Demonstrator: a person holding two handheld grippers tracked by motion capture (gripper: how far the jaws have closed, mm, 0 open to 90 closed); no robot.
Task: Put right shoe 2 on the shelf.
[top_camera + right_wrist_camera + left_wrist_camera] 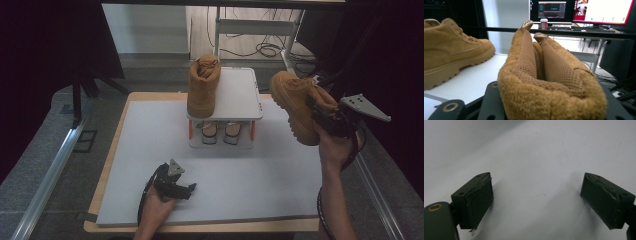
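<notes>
Nearest the high camera, at about seven o'clock on the white mat (150, 150), the left gripper (192, 188) rested on the surface with its jaws spread wide and nothing between them; the left gripper view confirmed bare mat between the two black pads (480, 202). At three o'clock the right gripper (327, 120) was clamped on the collar of a tan boot (300, 105), lifted clear of the table with its toe tipped up and away; the right gripper view looked straight along that pinched, fleecy collar (549, 80). A second tan boot (203, 87) already stood upright on the left half of the white shoe rack (240, 95) at twelve o'clock, a pair of sandals (220, 131) tucked on the shelf beneath. By my judgement the job was about half done: one boot placed, the other in the air, the right half of the rack top bare and waiting for it. Beyond the wooden table (115, 145) lay grey floor, dark curtains at both sides, cables and a desk frame; lit monitors (579, 11) glowed behind.
</notes>
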